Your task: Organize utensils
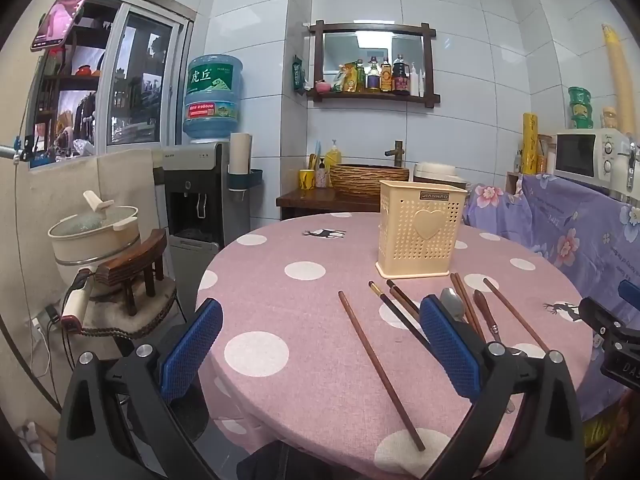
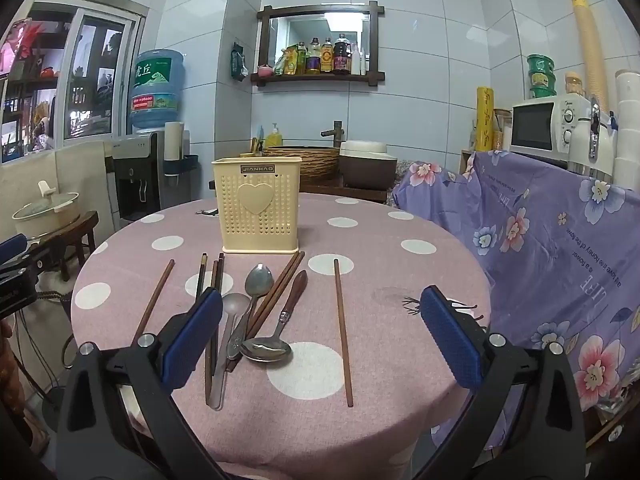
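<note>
A cream perforated utensil holder (image 1: 420, 234) (image 2: 258, 204) stands upright on the round pink dotted table (image 1: 320, 360) (image 2: 380, 248). In front of it lie several brown chopsticks and spoons in a loose pile. One chopstick (image 1: 380, 368) lies alone between my left gripper's fingers. In the right wrist view two metal spoons (image 2: 256, 284) (image 2: 268, 348) and a pale ladle (image 2: 228, 328) lie beside my left finger, and a single chopstick (image 2: 343, 332) lies apart between the fingers. My left gripper (image 1: 320, 344) and right gripper (image 2: 320, 336) both hover open above the near table edge, holding nothing.
A purple floral cloth (image 2: 560, 248) covers furniture at the right, with a microwave (image 2: 544, 126) on it. A water dispenser (image 1: 204, 184), a pot on a stool (image 1: 96, 232) and a small wooden stool (image 1: 134, 264) stand at the left. A basin and counter (image 1: 368, 180) sit behind the table.
</note>
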Demonstrator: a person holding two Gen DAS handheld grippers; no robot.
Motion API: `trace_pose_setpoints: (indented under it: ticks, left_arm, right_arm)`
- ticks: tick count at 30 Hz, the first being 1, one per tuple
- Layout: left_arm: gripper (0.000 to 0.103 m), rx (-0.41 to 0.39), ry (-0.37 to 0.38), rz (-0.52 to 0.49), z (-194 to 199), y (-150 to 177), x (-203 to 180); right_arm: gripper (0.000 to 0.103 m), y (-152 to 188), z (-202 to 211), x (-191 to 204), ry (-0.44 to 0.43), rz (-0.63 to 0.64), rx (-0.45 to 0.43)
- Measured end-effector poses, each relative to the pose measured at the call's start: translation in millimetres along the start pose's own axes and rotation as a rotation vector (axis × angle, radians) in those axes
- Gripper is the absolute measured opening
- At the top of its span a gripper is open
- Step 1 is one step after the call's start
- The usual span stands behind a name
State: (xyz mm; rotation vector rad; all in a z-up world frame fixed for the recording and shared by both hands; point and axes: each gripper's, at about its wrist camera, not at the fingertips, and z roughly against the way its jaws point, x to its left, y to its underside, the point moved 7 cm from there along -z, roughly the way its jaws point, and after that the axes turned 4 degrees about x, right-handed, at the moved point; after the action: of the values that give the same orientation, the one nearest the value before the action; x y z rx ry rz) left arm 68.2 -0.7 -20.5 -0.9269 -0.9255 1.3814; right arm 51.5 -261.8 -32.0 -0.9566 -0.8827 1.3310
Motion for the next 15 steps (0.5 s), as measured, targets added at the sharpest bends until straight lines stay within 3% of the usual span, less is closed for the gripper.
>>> trace_pose_setpoints:
  ticks: [15]
  left_arm:
    - [0.098, -0.02, 0.004, -0.002, 14.5, 8.9, -1.0]
  right_arm:
    - [0.098, 0.5, -0.1, 0.9, 0.0, 0.003, 0.004]
